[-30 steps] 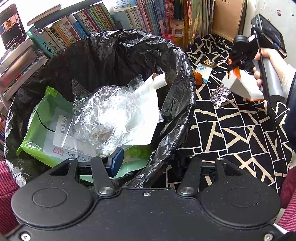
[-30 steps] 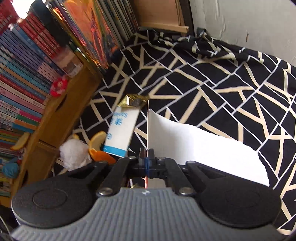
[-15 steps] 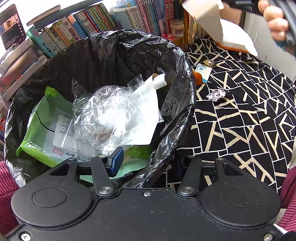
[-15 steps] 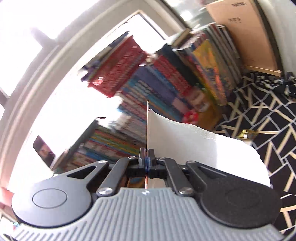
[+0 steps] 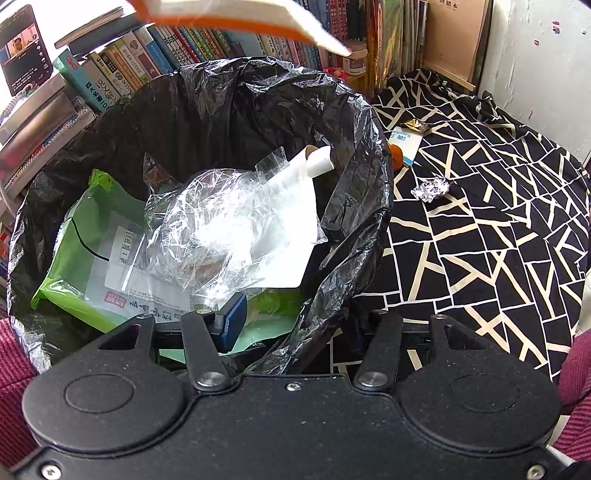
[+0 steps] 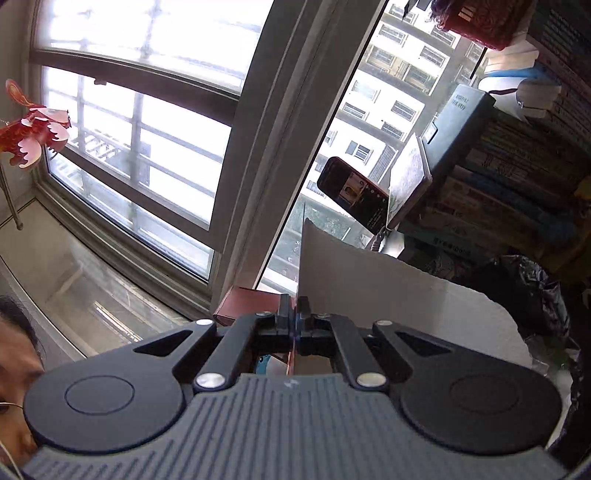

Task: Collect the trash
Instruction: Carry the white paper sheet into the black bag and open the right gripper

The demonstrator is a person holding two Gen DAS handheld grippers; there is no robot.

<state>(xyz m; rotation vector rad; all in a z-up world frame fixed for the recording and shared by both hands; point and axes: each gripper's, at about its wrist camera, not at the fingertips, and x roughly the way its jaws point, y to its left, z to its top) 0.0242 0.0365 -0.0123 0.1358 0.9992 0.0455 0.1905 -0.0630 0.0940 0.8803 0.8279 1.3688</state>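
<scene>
several scraps are already seen in the black-lined bin; a white card is pinched by the right gripper at upper frame, the left gripper straddles the rim, grip unclear, and foil, a packet and peel remain at right.

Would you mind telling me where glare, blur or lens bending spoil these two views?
Right wrist view: the window is blown out white and its frame bows from the fisheye. Left wrist view: evenly lit, the card at the top edge is smeared, and the clear wrap glints.

right gripper jaws pinching white card, window behind, phone against bookshelf
</scene>
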